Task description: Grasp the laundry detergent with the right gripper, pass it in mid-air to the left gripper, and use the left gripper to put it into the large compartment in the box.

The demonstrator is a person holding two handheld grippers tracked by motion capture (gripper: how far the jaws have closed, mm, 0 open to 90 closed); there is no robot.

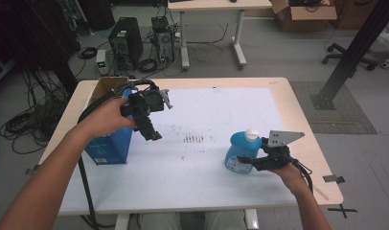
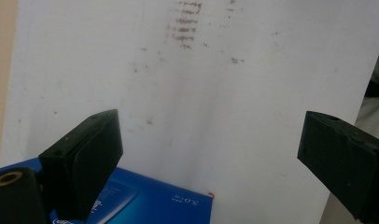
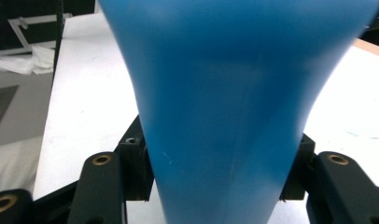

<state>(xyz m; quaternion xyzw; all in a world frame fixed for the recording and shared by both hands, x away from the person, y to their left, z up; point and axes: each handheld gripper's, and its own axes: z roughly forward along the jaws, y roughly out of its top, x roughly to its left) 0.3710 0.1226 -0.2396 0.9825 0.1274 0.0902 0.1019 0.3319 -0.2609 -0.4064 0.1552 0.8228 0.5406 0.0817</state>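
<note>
Forearms reach in from below: the right gripper (image 1: pixel 252 163), low at the surface's (image 1: pixel 207 187) right, clamps the blue bottle (image 1: pixel 241 151); the left gripper (image 1: pixel 152 132), raised beside the blue box (image 1: pixel 108 146), points down, jaws apart.

So the blue bottle (image 1: pixel 240 154) with the white cap (image 1: pixel 251 134) stood upright on the white mat, squeezed at its narrow waist between the jaws of the right gripper (image 1: pixel 259 162). From that gripper's own view the translucent blue body (image 3: pixel 225 93) flared wide just past the pads.
</note>
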